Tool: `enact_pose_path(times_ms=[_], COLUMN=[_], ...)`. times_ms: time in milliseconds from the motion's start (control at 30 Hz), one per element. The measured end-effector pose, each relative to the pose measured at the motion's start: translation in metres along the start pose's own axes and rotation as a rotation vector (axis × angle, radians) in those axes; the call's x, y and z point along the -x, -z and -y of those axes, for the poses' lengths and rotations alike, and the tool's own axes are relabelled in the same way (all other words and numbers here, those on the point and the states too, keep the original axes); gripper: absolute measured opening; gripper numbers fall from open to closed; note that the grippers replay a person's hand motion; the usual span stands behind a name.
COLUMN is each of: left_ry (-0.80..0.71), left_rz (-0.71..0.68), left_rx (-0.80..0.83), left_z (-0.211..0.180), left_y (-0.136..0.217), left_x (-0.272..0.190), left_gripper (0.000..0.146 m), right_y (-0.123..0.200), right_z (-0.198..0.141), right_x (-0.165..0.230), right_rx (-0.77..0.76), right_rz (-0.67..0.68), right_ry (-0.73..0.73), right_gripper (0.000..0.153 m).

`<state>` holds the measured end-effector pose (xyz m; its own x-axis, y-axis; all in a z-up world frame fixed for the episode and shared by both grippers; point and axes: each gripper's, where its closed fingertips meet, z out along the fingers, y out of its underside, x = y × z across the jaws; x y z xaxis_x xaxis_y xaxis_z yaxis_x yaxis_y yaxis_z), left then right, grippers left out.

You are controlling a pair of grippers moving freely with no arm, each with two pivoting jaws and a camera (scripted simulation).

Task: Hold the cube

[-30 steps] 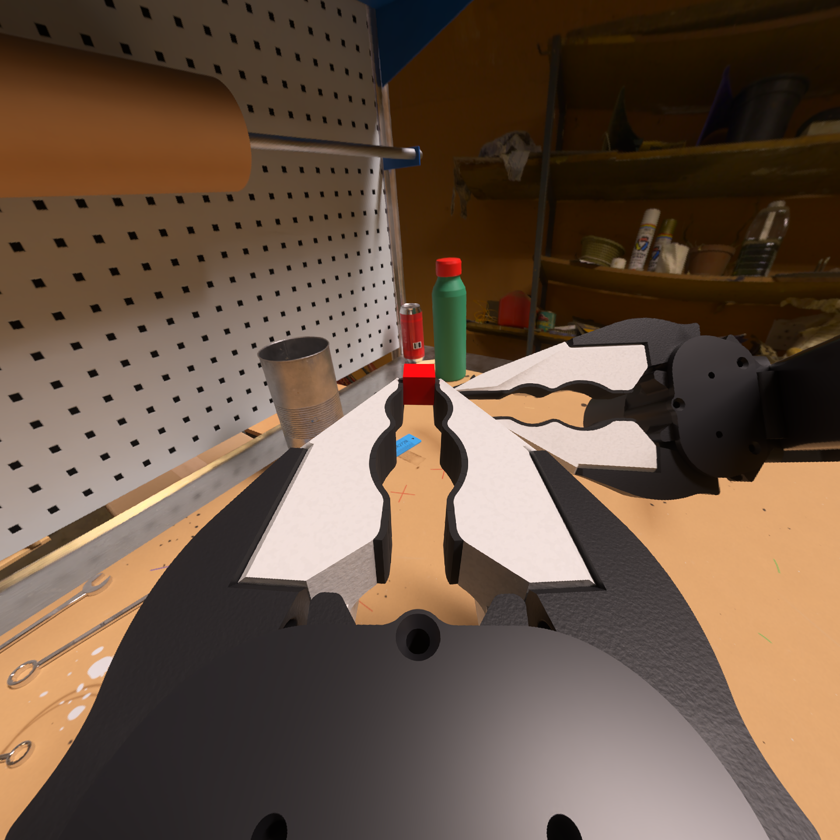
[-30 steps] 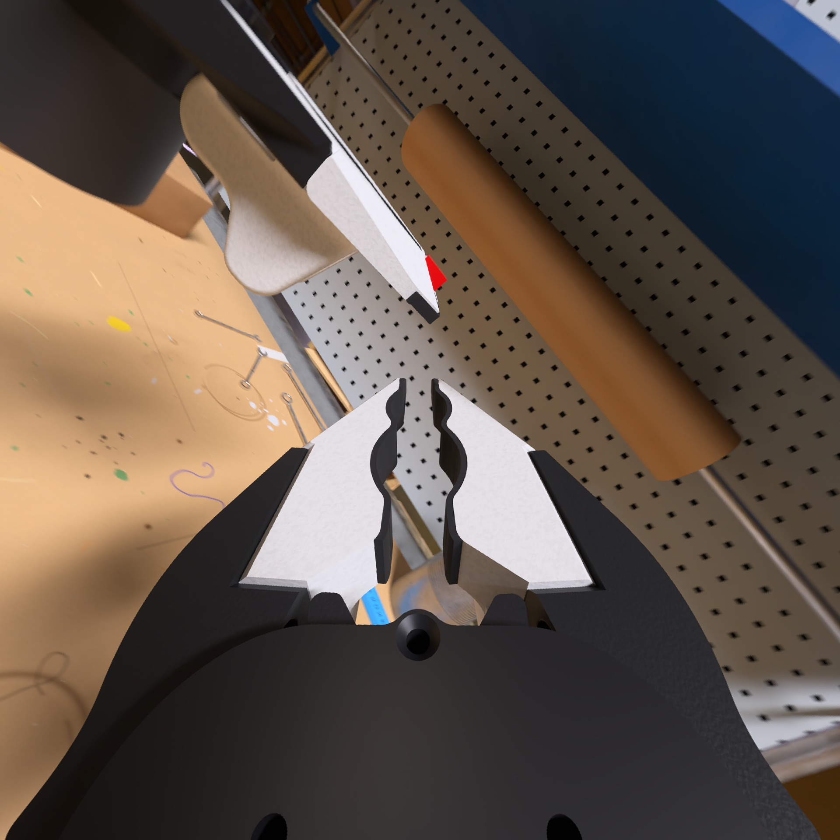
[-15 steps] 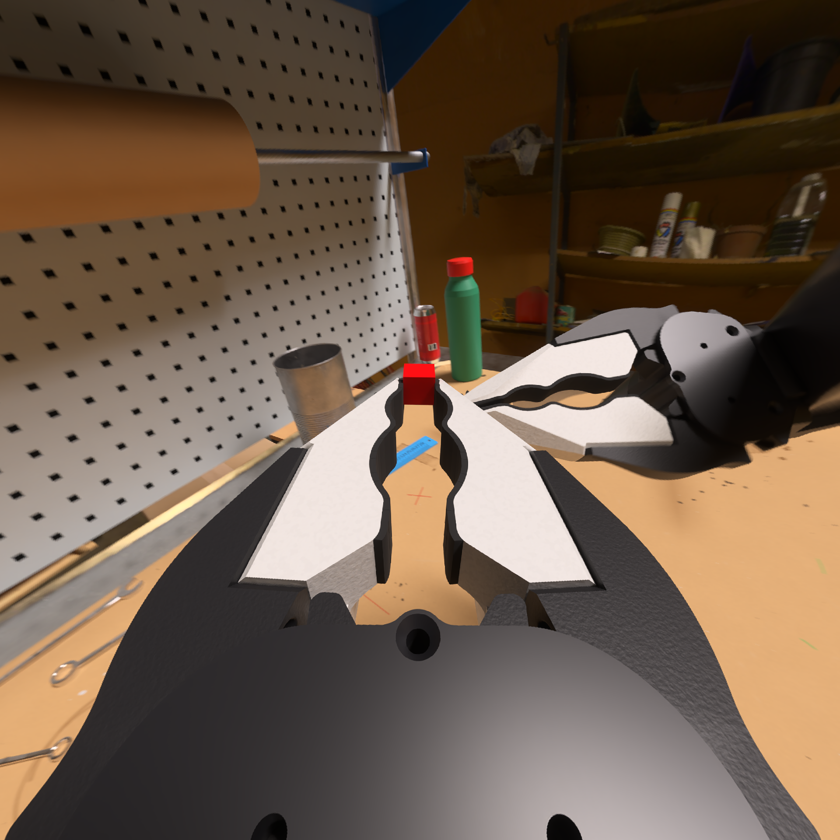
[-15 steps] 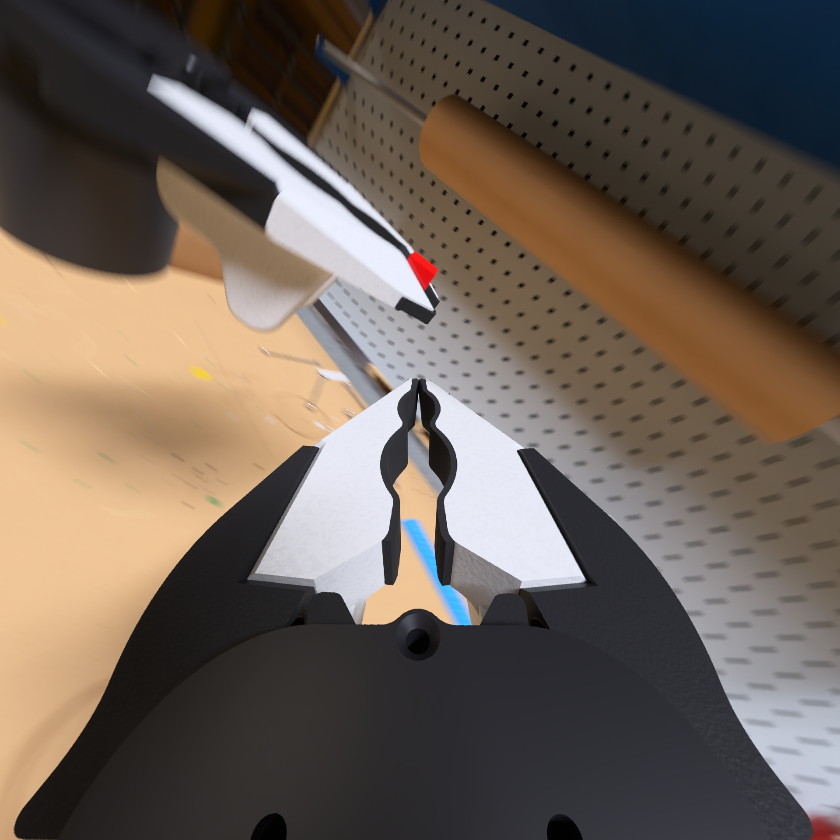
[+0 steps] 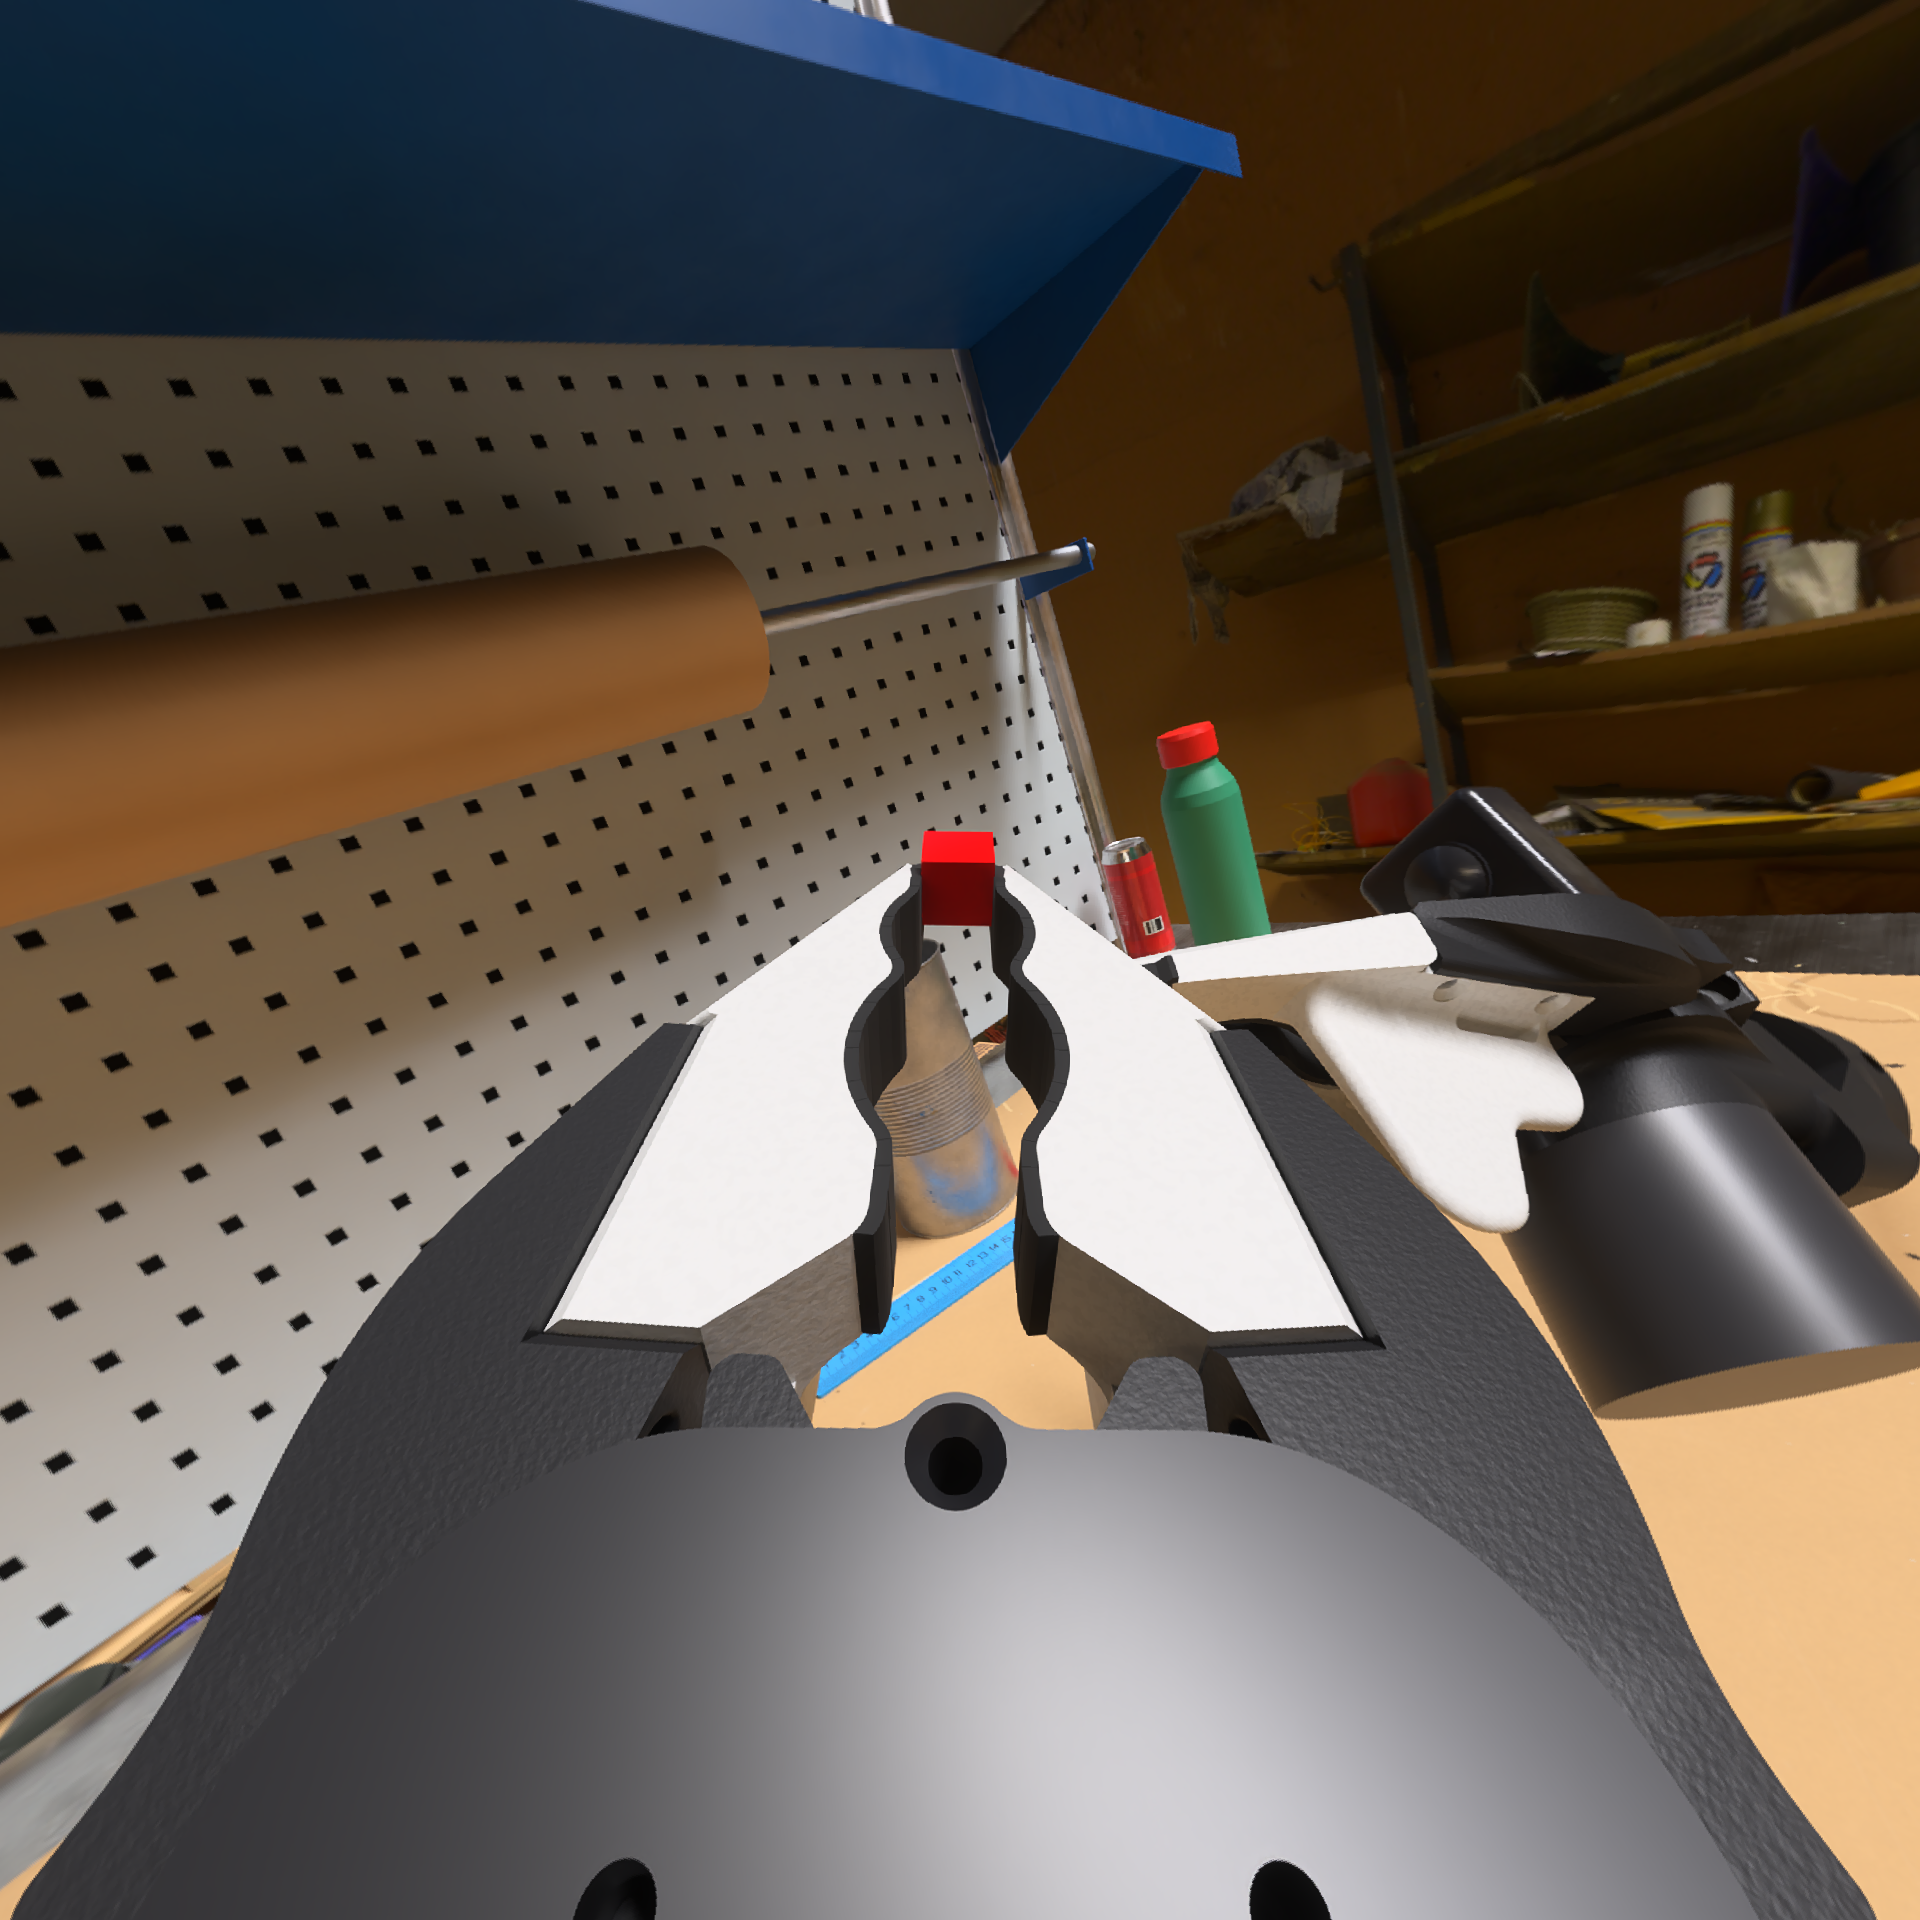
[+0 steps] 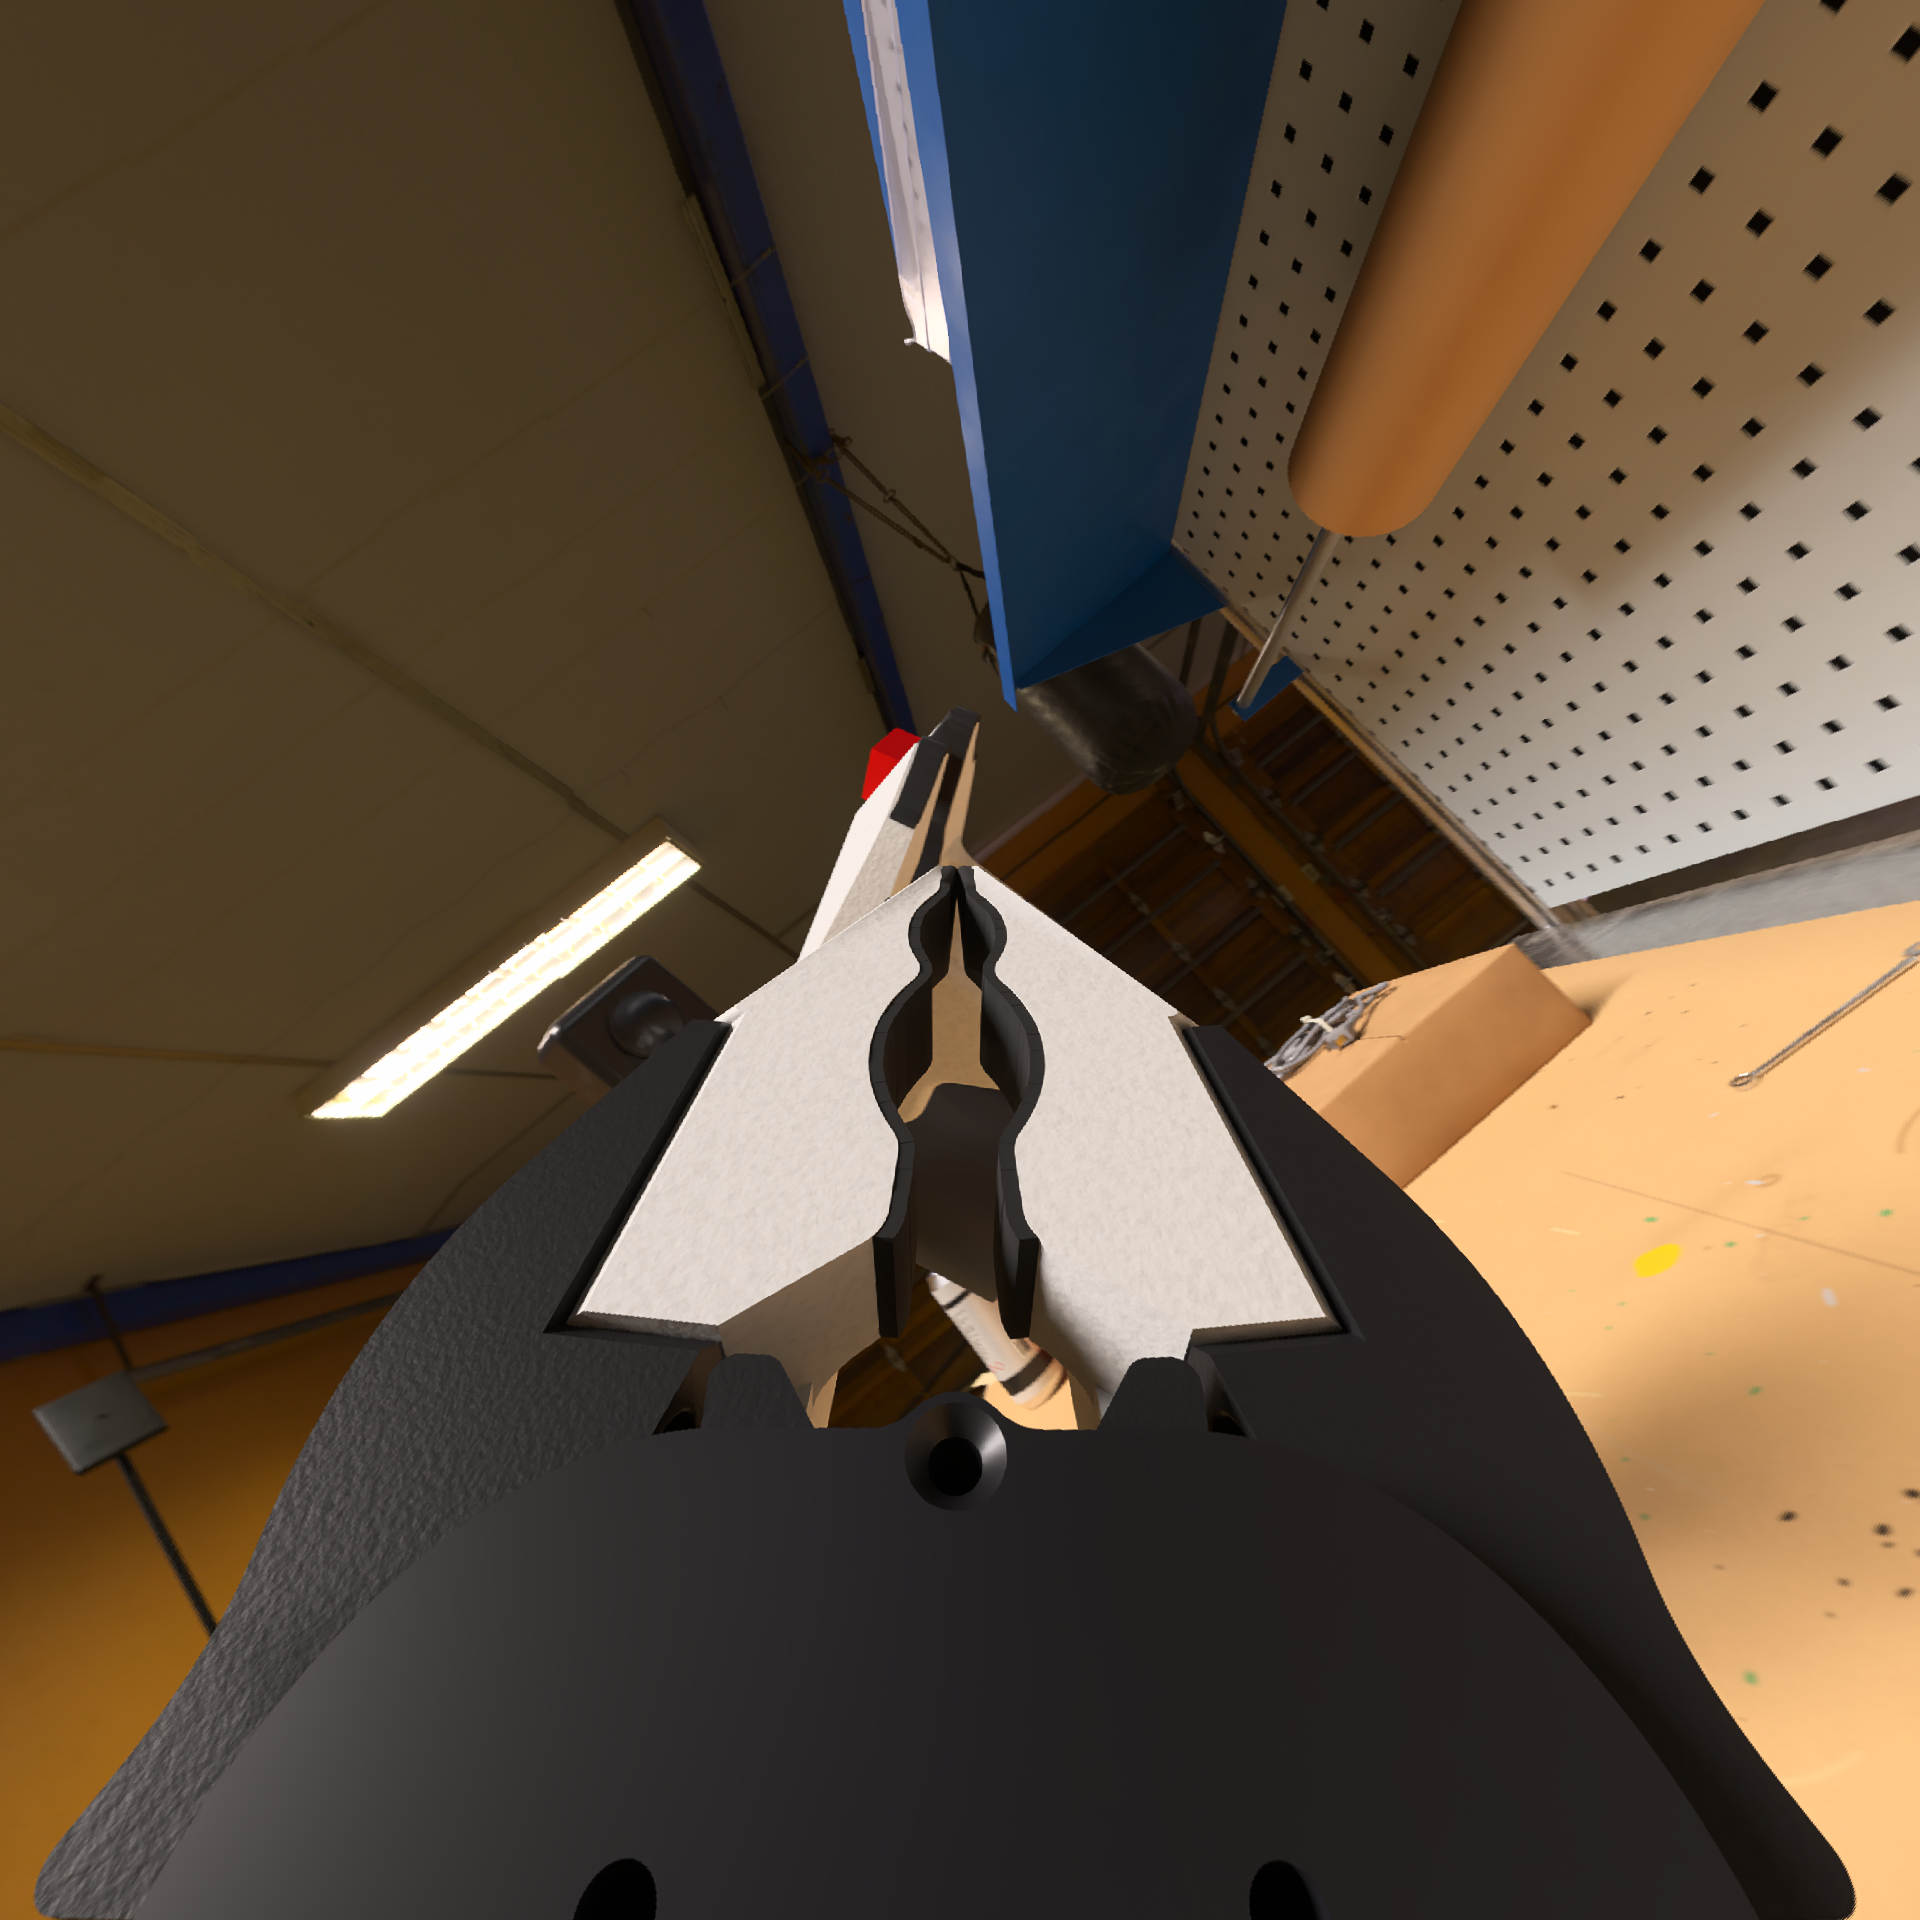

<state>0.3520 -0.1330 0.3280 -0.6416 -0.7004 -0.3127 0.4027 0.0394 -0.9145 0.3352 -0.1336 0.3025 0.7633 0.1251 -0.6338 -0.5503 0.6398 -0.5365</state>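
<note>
**Pinching the cube clear of the bench**

Spreading beneath both tools, the tabletop (image 5: pixel 1714 1558) is the broadest thing here, a tan work surface flecked with paint, and well below the left fingertips. Behind and to the left of them stands the pegboard (image 5: pixel 416 987), with a blue shelf (image 5: pixel 623 156) overhanging it and a brown paper roll (image 5: pixel 364 717) on a rod above the fingers' left side.

The left gripper (image 5: pixel 957 883) fills the lower half of its own view. Its fingers are drawn narrow and clamped on the red cube (image 5: pixel 957 878), which sits at the very tips, touching both pads and lifted off the tabletop. A tip grip like this leaves most of the cube exposed, probably so it stays visible and free of the clutter below; it also looks like a hold with little margin if the pads slip.

The right gripper (image 5: pixel 1174 966) lies just right of the left fingers, pointing across towards them. In its own view its fingers (image 6: pixel 831 1091) are closed tip to tip on nothing, tilted upward, with the cube (image 6: pixel 888 756) beyond and above them; it seems parked out of the way.

Between the left fingers, farther off, stands a metal cup (image 5: pixel 940 1101) with a blue ruler (image 5: pixel 914 1304) lying before it. To the right of the tips stand a green bottle (image 5: pixel 1210 842) and a smaller red can (image 5: pixel 1138 899).
</note>
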Motion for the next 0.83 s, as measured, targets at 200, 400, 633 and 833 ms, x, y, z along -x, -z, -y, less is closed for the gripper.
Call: enact_pose_path(times_ms=[200,400,633,833], left_ry=[0.024,0.058,0.067,0.066], left_rz=[-0.007,-0.050,-0.086,-0.107], left_rx=[0.035,0.089,0.159,0.213], left_z=[-0.006,-0.006,-0.014,-0.020], left_y=[-0.002,-0.004,-0.008,-0.010], left_x=[0.001,0.002,-0.010,-0.014], left_gripper=[0.012,0.012,0.012,0.011], right_y=[0.007,0.015,0.023,0.026], right_z=[0.005,0.016,0.015,0.014], right_x=[-0.011,-0.009,-0.020,-0.022], right_rx=[0.106,0.346,0.558,0.632], right_rz=[-0.107,-0.339,-0.461,-0.485], right_ry=[0.328,1.239,1.837,2.078], right_gripper=[0.001,0.014,0.014,0.010])
